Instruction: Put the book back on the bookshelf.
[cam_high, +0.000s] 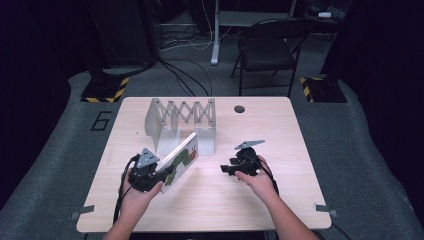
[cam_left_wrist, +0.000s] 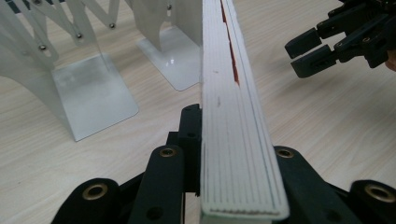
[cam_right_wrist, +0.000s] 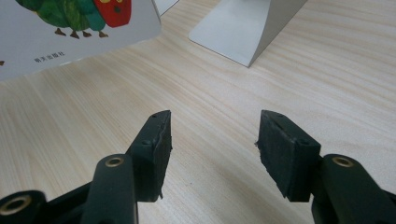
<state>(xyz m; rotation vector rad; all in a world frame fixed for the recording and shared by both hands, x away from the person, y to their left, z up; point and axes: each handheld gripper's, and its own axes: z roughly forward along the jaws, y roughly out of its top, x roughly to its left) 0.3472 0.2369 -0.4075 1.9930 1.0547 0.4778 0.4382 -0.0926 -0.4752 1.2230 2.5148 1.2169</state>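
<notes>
A: Where is the board book (cam_high: 181, 159) to be found?

B: It is clamped between the jaws of the left gripper (cam_high: 159, 176), gripped near one end. It is held tilted over the worktop (cam_high: 280, 130), with its far end directed toward the white expanding book rack (cam_high: 181, 120). In the left gripper view the thick white page edges (cam_left_wrist: 233, 116) are seen running straight away from the jaws, a red strip showing along them.

A: And the right gripper (cam_high: 226, 169)?

B: Its jaws are parted, and nothing but bare wood is seen between them. It is held low over the worktop, just beside the book and apart from it. A green and red caterpillar picture on the cover (cam_right_wrist: 70, 28) is seen in the right gripper view, with a base plate of the rack (cam_right_wrist: 243, 28) beyond.
</notes>
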